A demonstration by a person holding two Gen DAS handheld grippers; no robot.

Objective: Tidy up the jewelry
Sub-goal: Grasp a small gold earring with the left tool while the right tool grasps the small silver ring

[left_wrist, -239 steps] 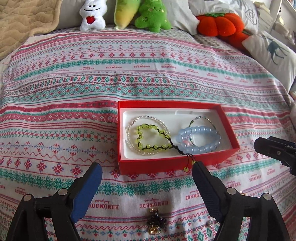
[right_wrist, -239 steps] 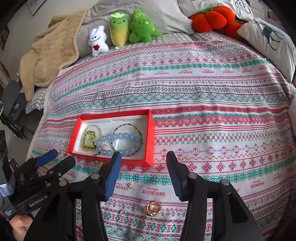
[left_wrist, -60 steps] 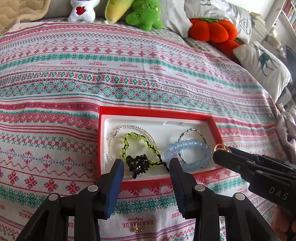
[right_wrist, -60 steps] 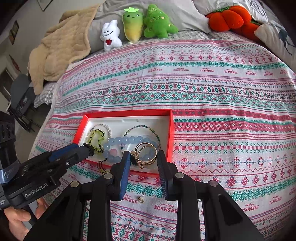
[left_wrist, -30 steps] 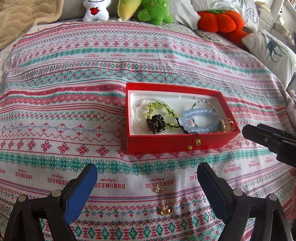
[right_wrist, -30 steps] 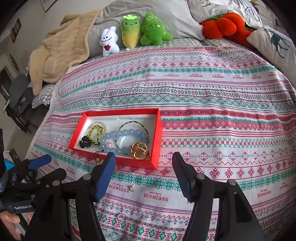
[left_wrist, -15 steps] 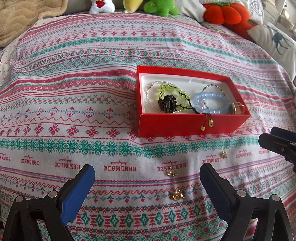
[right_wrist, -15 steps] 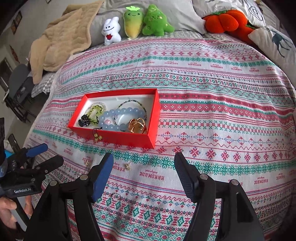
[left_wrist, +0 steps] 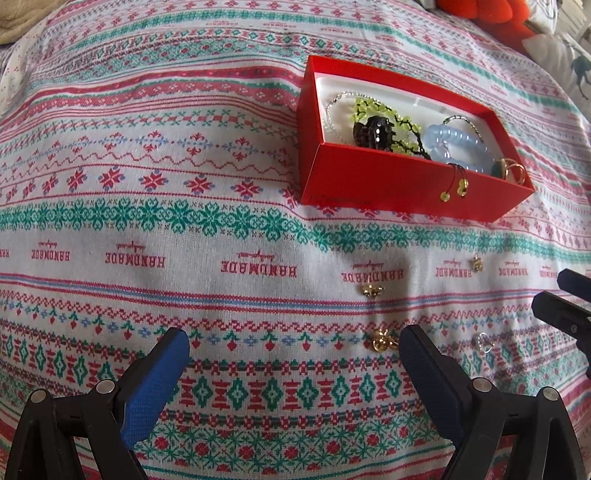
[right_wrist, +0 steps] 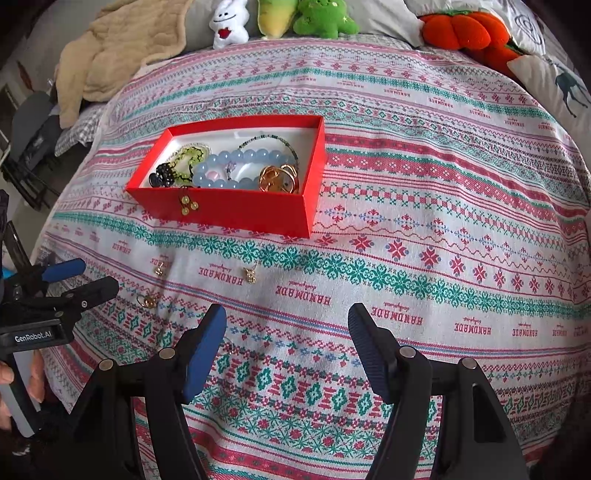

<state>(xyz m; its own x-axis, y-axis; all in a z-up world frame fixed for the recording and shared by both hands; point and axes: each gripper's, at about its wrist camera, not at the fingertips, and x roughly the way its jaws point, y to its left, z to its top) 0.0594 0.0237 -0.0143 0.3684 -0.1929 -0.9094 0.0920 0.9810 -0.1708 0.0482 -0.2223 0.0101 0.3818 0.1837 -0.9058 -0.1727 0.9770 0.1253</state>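
Left claw (left_wrist: 293,352) is spread wide and empty; the nearest loose piece, a small gold earring (left_wrist: 380,339), lies on the bedspread (left_wrist: 147,206) just inside its right finger, off-centre toward the right claw. Too small to read a long axis. Right claw (right_wrist: 286,334) is also spread, holding nothing, with a clear ring (right_wrist: 229,345) just beside its left finger. Two more gold bits lie nearer the red box (right_wrist: 236,210) — bracelets and rings already in it. Soft, rumpled bed; plush toys (right_wrist: 325,16) at the head.
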